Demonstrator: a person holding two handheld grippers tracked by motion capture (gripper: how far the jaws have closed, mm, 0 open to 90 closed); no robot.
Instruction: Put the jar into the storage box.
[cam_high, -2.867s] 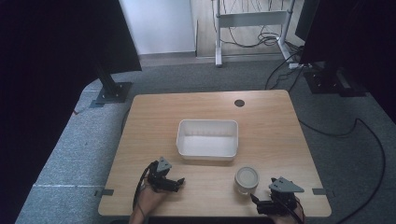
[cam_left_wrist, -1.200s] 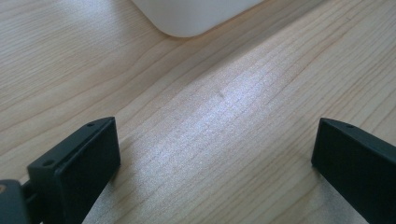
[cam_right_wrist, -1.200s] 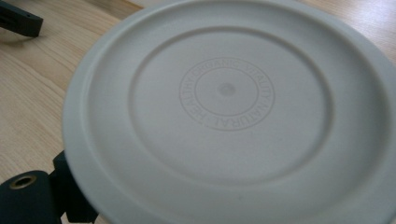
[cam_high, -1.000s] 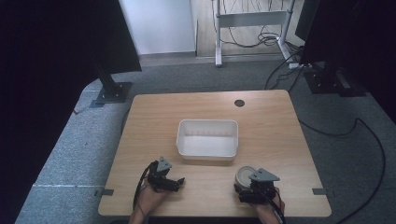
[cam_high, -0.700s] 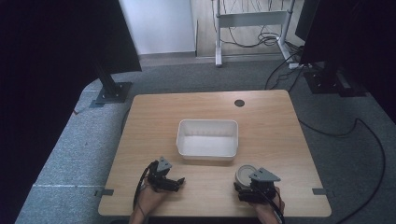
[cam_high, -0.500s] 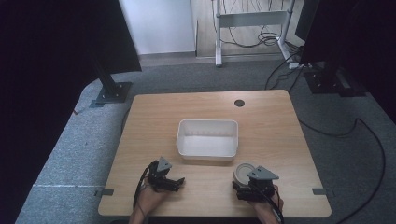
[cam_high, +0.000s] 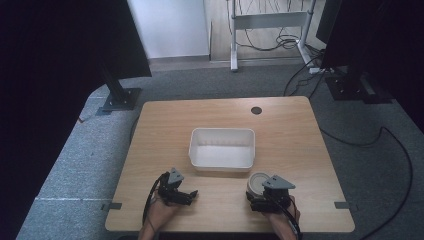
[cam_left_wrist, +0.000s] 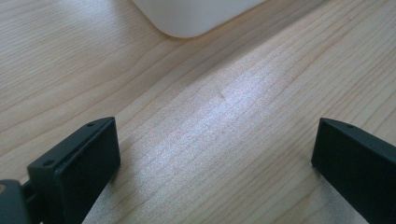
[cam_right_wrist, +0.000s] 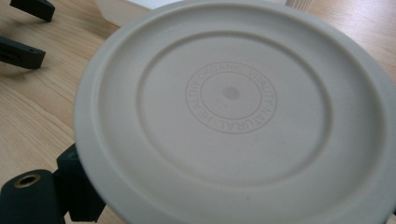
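High view and both gripper views. My right gripper (cam_high: 264, 196) stood at the round lidded container (cam_high: 259, 183), on the near right of the wooden table (cam_high: 300, 150), just in front of the white tray (cam_high: 222, 148). In the right gripper view the container's lid (cam_right_wrist: 233, 107) lay between my jaws, one jaw visible at its lower left edge; whether the jaws were pressing on it I could not tell. My left gripper (cam_high: 181, 192) rested low over bare wood, jaws spread wide and holding nothing, a corner of the tray ahead of it. Risks, as I judged them: a grip taken on the smooth lid alone could slip or lift the lid off; a sideways push could knock the container against the tray.
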